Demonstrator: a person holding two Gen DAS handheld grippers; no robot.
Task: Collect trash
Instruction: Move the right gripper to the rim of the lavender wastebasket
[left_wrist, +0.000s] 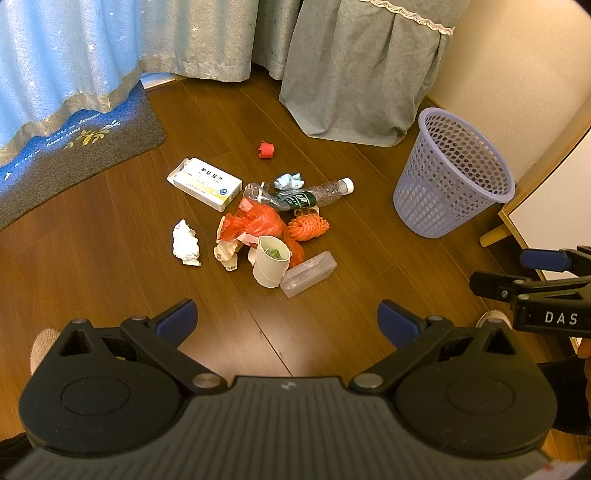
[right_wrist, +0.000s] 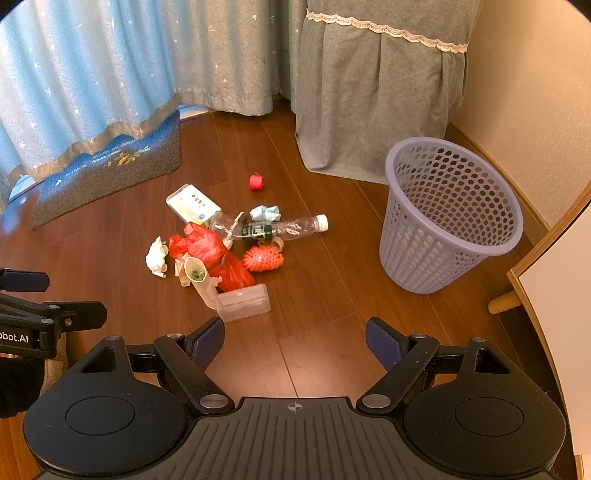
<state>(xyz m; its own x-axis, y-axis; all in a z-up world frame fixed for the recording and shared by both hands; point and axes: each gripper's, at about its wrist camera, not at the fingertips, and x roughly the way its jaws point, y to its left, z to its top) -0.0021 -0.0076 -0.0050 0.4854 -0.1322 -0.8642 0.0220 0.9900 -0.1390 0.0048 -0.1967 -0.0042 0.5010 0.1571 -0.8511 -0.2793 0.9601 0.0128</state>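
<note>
Trash pile lies on the wood floor (left_wrist: 110, 229), centre of both views, well left of the bin. Contents: white paper cup (left_wrist: 270, 261) with green scraps inside, touching a clear plastic case (left_wrist: 308, 274) at the near edge; red plastic bag (left_wrist: 258, 223) crumpled behind the cup; orange knobbly ball (left_wrist: 307, 227) just right of the bag; clear plastic bottle (left_wrist: 299, 195) on its side, white cap pointing right; blue crumpled wad (left_wrist: 289, 181) just beyond the bottle; white medicine box (left_wrist: 205, 183) at far left of the pile; crumpled white tissue (left_wrist: 186, 243) a little apart on the left; small red cap (left_wrist: 266, 150) alone, farther off.

Lavender mesh wastebasket (left_wrist: 454, 173) stands upright at right, near the wall; nothing visible inside.

Left gripper (left_wrist: 286, 321): fingers spread wide, nothing between them, above bare floor on the near side of the pile. Right gripper (right_wrist: 294, 339): likewise spread and empty, just short of the plastic case.

Beyond: grey-blue doormat (left_wrist: 74, 155) far left, star-patterned curtains (left_wrist: 55, 55), grey fabric skirt (left_wrist: 362, 74), wooden furniture leg (left_wrist: 493, 236) at right.
</note>
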